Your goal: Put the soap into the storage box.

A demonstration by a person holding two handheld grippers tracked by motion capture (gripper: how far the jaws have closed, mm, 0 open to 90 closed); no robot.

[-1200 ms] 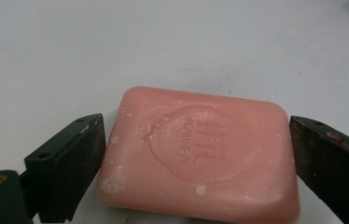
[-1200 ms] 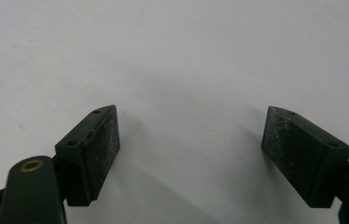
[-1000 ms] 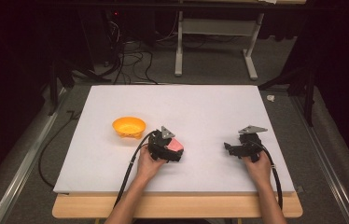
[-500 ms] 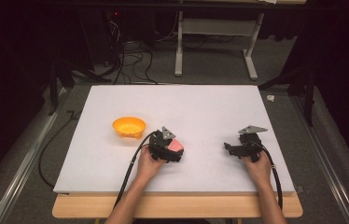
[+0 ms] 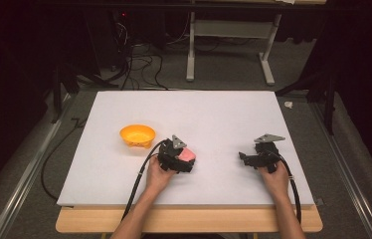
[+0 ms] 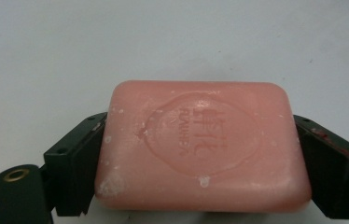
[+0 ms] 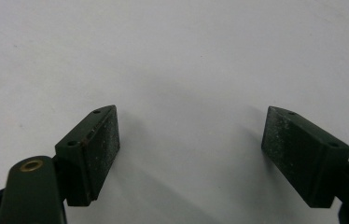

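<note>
at lower centre of the high view, the left gripper [image 5: 186, 160] is clamped on a pink soap bar [image 6: 203, 144]. soap's slick, so it could squirt out on the way to the orange bowl [image 5: 137, 136]. right gripper [image 7: 189, 154] sits spread, empty.

Two bare forearms reach in from the near edge of the table, each hand gripping a black two-jaw tool. The left hand [image 5: 157, 175] angles its left gripper [image 5: 186, 160] forward and to the right, jaws pressed in from both sides. The right hand [image 5: 275, 177] holds the right gripper [image 5: 243, 158] pointing left, its jaws spread wide apart with nothing between them.
</note>
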